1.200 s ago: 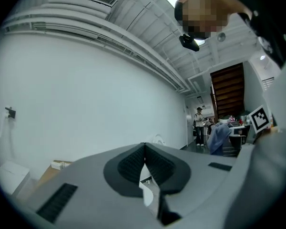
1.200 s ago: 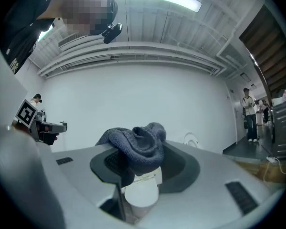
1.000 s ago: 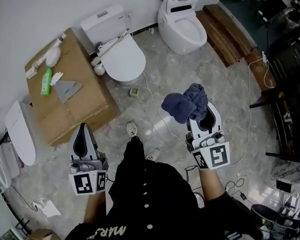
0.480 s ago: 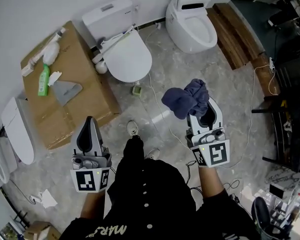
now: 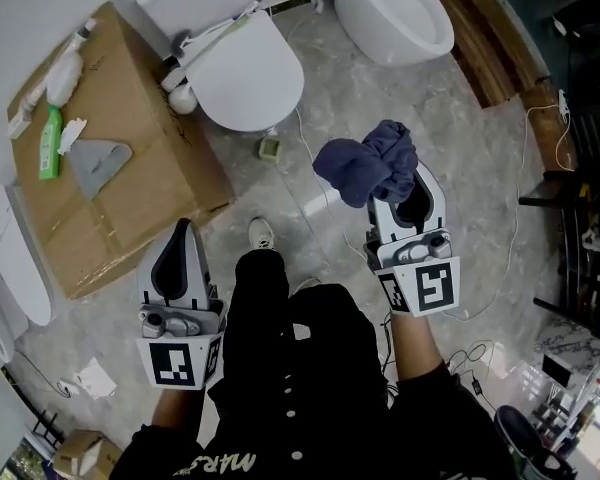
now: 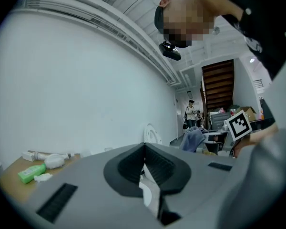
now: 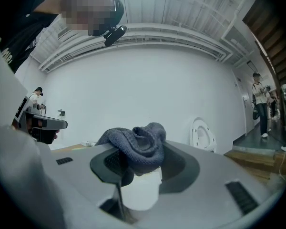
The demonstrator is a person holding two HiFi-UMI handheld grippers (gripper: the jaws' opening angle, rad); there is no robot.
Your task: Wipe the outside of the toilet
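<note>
- The right tool (image 5: 408, 203) is clamped on a bunched dark-blue cloth (image 5: 365, 168). The cloth stands up out of the jaws in the air above the marble floor (image 5: 340, 118), the same grip as a second ago.
- The left tool (image 5: 180, 233) has its jaws pressed together with nothing between them. It is held low at the near left, beside the person's leg.
- Change noted: over the last second both toilets have slid toward the far edge and grown larger. This reads as the person stepping forward.
- The closed-lid toilet (image 5: 245, 68) now sits far centre-left, its tank cut off by the frame. The open-bowl toilet (image 5: 395, 13) sits far right.
- The cloth is well apart from both toilets and touches neither. Judgement: this is the approach stage and wiping has not begun. Which toilet is the target cannot be told.
- A long-handled brush (image 5: 215, 36) lies across the closed lid and would likely obstruct a wipe there.
- A cardboard box (image 5: 110, 218) stands at the left, just beside the closed-lid toilet. It carries a green bottle (image 5: 48, 143).
- A white cable (image 5: 302, 183) trails across the floor ahead, a possible trip hazard.
</note>
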